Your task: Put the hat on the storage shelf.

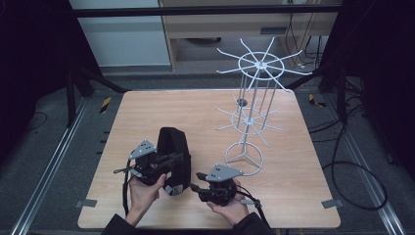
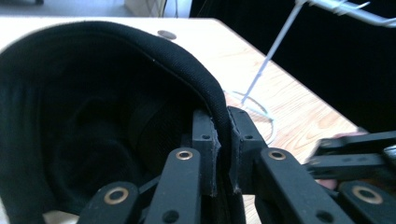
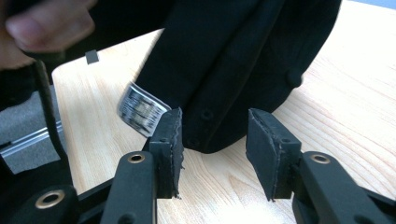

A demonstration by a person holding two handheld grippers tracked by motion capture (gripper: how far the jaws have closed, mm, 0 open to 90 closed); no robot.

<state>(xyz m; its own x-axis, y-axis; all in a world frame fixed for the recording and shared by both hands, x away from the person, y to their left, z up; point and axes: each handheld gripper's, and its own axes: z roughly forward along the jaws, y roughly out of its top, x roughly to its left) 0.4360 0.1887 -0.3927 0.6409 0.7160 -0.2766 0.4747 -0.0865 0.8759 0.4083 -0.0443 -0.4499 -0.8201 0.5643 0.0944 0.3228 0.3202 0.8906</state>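
The left gripper (image 2: 223, 154) is clamped on the edge of the black cap (image 1: 173, 147). The right gripper (image 3: 212, 154) stands with jaws apart just beside the cap, on the table (image 1: 293, 161).

A white wire rack (image 1: 249, 117) stood on the worktop's (image 1: 147, 112) far right side. Cables (image 1: 352, 166) lay on the floor (image 1: 49, 147) beside it.

Cap (image 1: 173, 147) on table (image 1: 147, 107), front-left; wire rack (image 1: 252, 117) stands right of it, further back. Left gripper (image 1: 161, 164) at cap's rim, right gripper (image 1: 205, 182) just right of cap.
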